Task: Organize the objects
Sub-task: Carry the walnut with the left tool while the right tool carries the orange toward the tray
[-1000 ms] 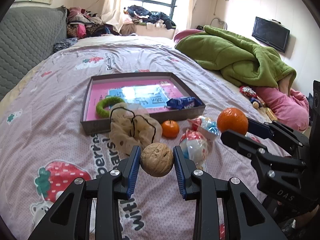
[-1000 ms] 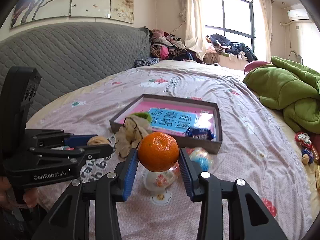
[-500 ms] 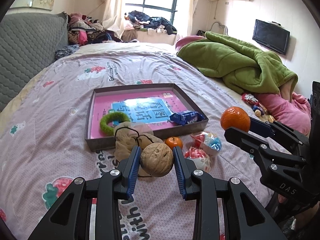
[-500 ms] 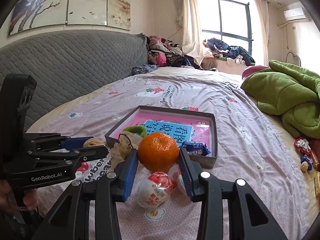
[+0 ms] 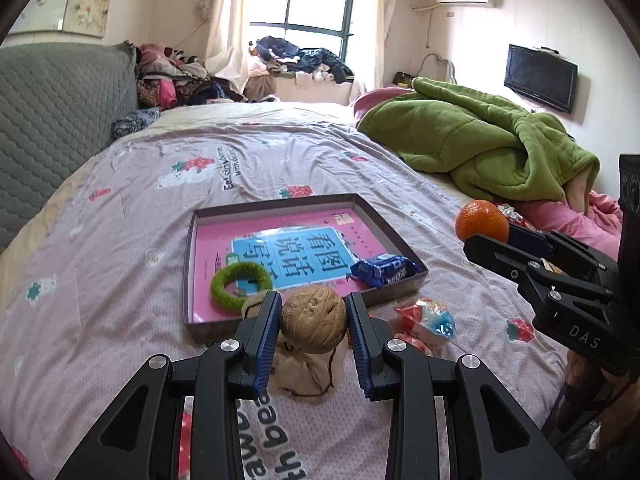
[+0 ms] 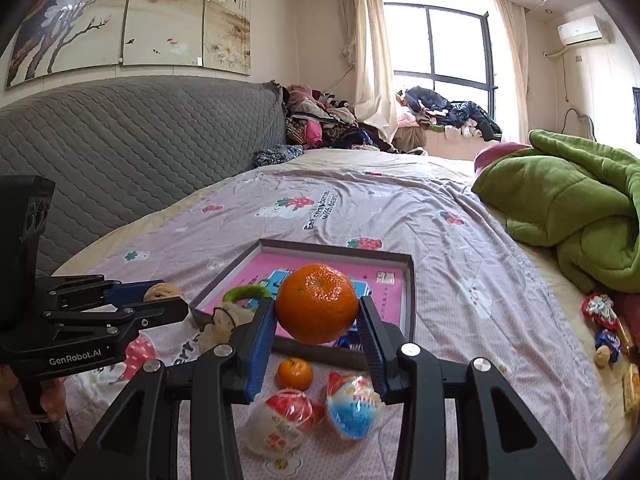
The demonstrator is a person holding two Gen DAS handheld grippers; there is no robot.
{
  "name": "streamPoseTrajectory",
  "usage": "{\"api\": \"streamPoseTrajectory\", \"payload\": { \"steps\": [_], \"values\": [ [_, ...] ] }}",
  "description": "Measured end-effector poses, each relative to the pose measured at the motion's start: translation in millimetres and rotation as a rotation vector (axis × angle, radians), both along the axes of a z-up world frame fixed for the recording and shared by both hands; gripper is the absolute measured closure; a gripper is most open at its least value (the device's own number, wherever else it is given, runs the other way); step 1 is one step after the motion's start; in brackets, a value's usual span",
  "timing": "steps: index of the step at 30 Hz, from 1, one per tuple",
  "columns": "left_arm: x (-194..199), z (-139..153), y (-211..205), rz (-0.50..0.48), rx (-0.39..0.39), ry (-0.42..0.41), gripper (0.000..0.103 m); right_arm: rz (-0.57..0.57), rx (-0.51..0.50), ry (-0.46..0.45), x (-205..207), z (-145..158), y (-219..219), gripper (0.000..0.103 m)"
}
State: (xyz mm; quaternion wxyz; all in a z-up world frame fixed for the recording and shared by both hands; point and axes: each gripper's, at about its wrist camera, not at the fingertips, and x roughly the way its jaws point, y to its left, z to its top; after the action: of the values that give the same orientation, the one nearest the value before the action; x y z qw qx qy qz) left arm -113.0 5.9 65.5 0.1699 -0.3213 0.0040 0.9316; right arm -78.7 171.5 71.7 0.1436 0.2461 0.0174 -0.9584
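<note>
the wrinkled brown walnut (image 5: 313, 319) sits clamped in the left gripper (image 5: 313, 330), the round orange mandarin (image 6: 317, 303) in the right gripper (image 6: 318, 326). both have risen off the strawberry-print bedsheet (image 5: 120, 216) toward the shallow pink-lined cardboard tray (image 5: 192, 240) over the last second, so dropping them in looks next.

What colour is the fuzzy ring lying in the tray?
Green; the fuzzy ring shows best in the left wrist view.
</note>
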Motion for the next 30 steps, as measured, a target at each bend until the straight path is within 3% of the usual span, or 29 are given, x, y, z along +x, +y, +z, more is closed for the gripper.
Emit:
{"api": "streamPoseTrajectory", "payload": {
  "steps": [30],
  "values": [
    [-85.8,16.2,-32.8,0.074,-0.028,0.068,0.069,-0.026,0.045,0.085,-74.0,33.1,11.8,0.061]
  ]
}}
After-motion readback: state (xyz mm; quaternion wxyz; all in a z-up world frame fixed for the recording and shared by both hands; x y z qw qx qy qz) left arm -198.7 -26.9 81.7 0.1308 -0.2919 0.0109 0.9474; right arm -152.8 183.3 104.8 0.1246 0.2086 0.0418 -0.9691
